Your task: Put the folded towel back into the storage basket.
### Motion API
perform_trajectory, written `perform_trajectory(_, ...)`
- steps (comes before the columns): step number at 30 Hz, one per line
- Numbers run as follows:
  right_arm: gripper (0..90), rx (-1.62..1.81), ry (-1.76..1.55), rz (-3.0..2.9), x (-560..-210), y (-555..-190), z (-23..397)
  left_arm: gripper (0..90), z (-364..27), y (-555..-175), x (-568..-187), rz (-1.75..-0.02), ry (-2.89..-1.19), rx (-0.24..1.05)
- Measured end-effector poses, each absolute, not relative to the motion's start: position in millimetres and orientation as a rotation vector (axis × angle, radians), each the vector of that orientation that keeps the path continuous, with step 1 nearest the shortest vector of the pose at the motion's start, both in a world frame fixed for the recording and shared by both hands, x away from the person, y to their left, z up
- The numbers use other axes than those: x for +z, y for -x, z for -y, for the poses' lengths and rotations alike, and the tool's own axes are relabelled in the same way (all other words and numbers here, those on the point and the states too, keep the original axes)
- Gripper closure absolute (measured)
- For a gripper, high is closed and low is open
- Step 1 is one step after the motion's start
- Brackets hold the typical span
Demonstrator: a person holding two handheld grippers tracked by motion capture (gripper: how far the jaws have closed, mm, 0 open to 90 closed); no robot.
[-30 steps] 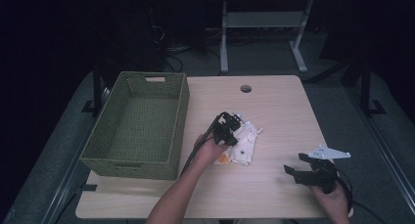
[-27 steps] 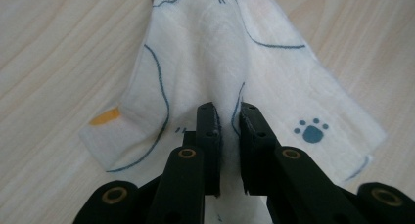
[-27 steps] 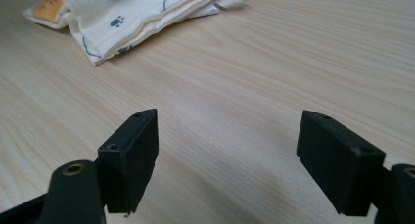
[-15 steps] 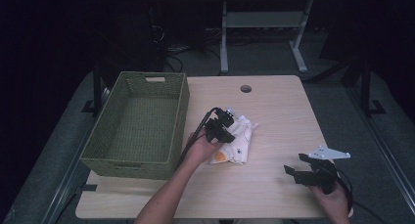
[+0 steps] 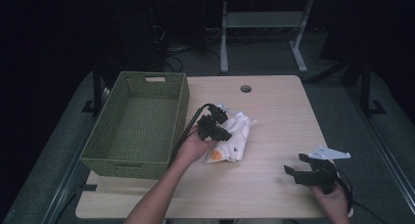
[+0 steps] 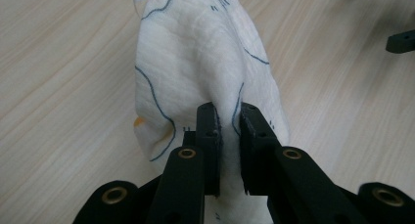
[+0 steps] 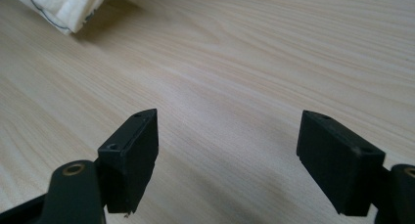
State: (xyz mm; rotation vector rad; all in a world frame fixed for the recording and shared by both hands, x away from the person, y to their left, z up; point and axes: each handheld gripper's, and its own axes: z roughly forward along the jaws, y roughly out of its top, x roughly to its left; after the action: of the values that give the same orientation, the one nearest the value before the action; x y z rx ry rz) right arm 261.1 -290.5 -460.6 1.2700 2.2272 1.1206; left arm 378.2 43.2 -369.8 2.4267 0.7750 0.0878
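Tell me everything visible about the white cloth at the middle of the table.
The white cloth is soft, thin fabric with a fine crinkled weave, printed with thin dark blue outlines, small dark marks and an orange patch near one end. It is bunched and folded, not spread flat. The left hand-held gripper is shut on a pinched fold, drawing that part up into a peak, while the lower end seems to rest on the pale wooden table, just right of the green woven basket.
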Motion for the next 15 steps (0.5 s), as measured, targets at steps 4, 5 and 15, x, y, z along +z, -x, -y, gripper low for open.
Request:
perform_trajectory(4,22.9,1.122,-1.274,-2.225,-460.5,-260.9,290.6,80.8,-51.4,-378.3,-365.6,-0.787,-2.413,0.087)
perform_trajectory(5,22.9,1.121,-1.273,-2.228,-460.7,-261.0,290.4,80.8,-52.8,-378.0,-364.8,-0.791,-2.411,0.085)
perform_trajectory(15,22.9,1.122,-1.278,-2.231,-461.2,-261.3,289.9,80.8,-70.8,-376.6,-350.1,-0.8,-2.372,0.08)
